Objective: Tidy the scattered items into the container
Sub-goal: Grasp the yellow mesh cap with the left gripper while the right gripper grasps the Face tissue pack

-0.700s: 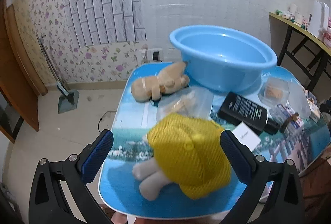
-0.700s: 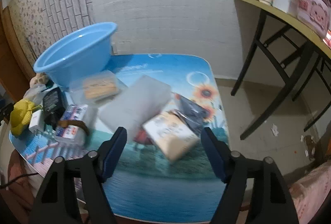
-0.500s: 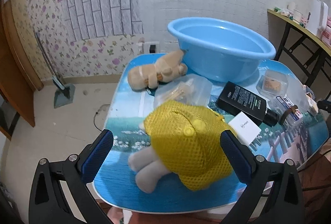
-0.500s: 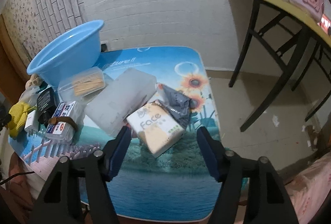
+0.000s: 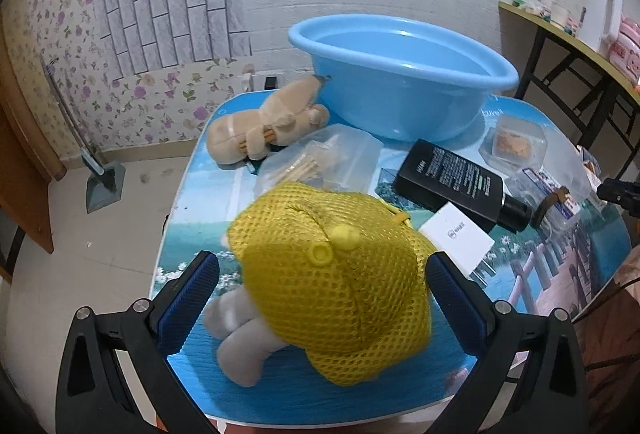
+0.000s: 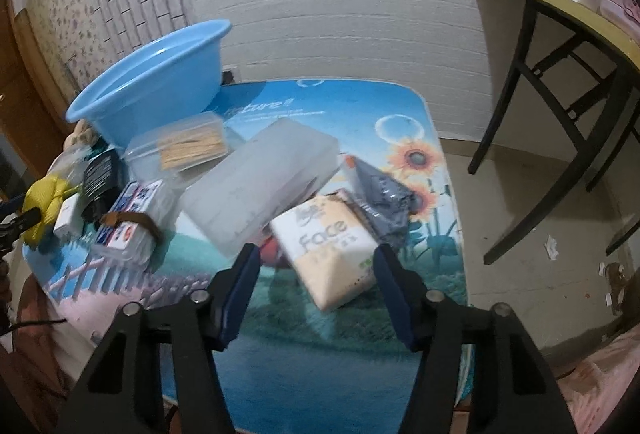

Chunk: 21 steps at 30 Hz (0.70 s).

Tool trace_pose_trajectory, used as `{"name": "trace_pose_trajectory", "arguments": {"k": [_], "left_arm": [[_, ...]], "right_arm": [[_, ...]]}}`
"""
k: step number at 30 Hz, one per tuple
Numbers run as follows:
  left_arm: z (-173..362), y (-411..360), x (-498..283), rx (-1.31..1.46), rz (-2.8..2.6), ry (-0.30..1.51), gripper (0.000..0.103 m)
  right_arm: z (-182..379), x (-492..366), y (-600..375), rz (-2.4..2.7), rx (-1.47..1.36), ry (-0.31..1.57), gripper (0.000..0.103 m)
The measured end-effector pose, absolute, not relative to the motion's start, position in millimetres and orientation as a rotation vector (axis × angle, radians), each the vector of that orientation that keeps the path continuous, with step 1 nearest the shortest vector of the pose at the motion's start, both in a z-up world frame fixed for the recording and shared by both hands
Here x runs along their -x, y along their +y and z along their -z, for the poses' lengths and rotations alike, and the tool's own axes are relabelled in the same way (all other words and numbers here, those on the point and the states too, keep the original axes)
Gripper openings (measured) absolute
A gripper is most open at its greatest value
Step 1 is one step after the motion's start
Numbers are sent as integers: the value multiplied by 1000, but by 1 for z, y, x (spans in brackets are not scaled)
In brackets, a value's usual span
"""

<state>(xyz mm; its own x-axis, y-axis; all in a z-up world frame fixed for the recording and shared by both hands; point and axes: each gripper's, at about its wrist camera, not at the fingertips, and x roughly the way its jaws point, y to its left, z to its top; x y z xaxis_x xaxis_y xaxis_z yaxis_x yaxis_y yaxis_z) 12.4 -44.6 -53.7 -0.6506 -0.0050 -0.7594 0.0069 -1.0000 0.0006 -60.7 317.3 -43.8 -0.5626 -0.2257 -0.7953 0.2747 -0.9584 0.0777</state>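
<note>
the yellow mesh bag lies at the near edge of the surface, draped over a grey plush whose legs poke out at its near left. the left claw sits low around it with its jaws spread wide, one blue pad on each side and neither pressing the mesh — a stance that looks set to close on the bag, the soft bulk needing the full spread.

the basin stands at the far side of the surface, nothing visible inside it, so the tidying looks barely begun. between bag and basin lie a tan plush leaning against the basin's wall, a clear pouch, a black bottle and a white plug just beside the bag.

on the other side the right claw points down at a tissue pack. its jaws stand partly apart, framing the pack's near end without touching it — probably sized to the pack's width. a frosted box leans over the clutter beside it, a grey pouch lies just behind, and a card box rests further left.
</note>
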Motion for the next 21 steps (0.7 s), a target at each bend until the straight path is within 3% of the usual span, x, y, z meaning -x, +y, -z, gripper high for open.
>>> {"name": "trace_pose_trajectory", "arguments": {"k": [21], "left_arm": [[74,-31,0,-1297,2843,-34,103]], "right_arm": [[50,65,313,2610,-1310,154,55]]}}
